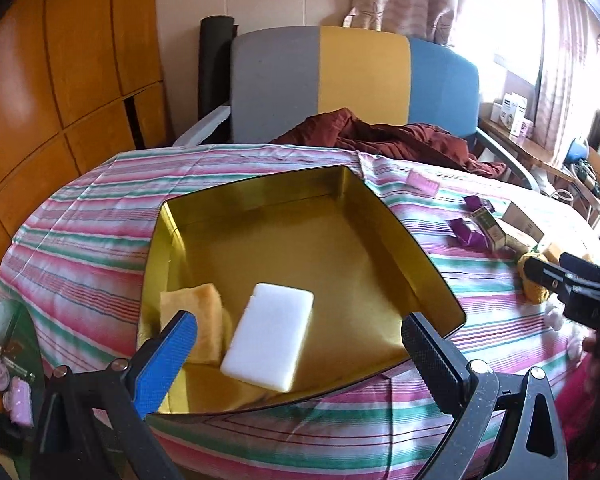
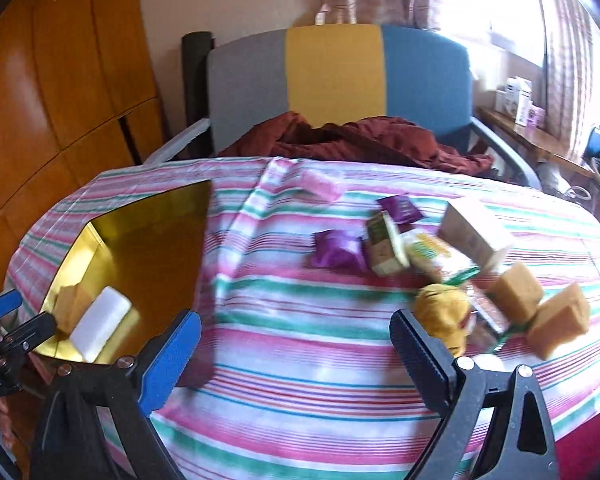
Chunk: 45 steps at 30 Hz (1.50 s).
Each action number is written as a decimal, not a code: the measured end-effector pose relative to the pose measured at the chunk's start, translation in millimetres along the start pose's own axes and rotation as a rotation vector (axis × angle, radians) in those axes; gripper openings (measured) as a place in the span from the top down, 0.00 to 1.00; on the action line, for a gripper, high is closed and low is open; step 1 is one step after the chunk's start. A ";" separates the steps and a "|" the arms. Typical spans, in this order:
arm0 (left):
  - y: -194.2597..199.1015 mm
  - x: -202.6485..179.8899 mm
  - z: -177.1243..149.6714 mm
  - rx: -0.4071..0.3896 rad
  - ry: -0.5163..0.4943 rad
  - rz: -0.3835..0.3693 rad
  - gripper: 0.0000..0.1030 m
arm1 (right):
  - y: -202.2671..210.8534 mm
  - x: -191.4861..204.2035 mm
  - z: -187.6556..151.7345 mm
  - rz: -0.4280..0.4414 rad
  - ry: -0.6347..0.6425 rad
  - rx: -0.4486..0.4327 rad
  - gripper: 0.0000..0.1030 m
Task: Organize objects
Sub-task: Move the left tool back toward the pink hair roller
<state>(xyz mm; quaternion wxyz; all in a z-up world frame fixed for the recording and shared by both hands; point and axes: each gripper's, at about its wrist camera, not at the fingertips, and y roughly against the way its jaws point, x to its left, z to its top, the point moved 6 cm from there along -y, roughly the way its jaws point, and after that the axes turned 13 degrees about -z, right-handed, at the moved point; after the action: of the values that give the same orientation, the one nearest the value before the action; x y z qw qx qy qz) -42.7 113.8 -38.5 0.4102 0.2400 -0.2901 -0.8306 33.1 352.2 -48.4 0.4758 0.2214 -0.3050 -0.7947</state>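
i keep both the left gripper (image 1: 300,340) and right gripper (image 2: 296,344) wide open and empty, because the gold tin (image 1: 380,216) ahead of my left fingers already holds the white block (image 1: 270,344), and the loose yellow toy (image 2: 444,316) lies just beyond my right finger.

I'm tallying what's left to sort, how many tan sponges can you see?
3. One sponge lies in the gold tin beside the white block; two sponges sit together on the striped cloth at the right. More may hide in that pile.
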 end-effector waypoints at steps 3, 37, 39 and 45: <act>-2.4 -8.8 3.1 0.000 -0.023 -0.017 0.00 | -0.6 -19.5 6.6 -0.035 -0.023 -0.008 0.05; -78.8 -129.8 40.6 0.189 -0.088 -0.312 0.00 | -38.9 -234.1 32.8 -0.252 -0.467 0.005 0.06; -87.0 -140.7 46.0 0.191 -0.123 -0.309 0.00 | -39.6 -233.9 31.7 -0.239 -0.475 0.011 0.06; -118.1 -157.8 58.4 0.228 -0.165 -0.312 0.00 | -41.8 -228.5 30.6 -0.208 -0.469 0.024 0.05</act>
<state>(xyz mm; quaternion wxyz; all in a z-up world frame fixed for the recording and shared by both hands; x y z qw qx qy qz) -57.4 318.4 -51.5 0.2219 0.2581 -0.3741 -0.8627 90.1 579.3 -41.5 0.3050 0.0669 -0.3920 -0.8654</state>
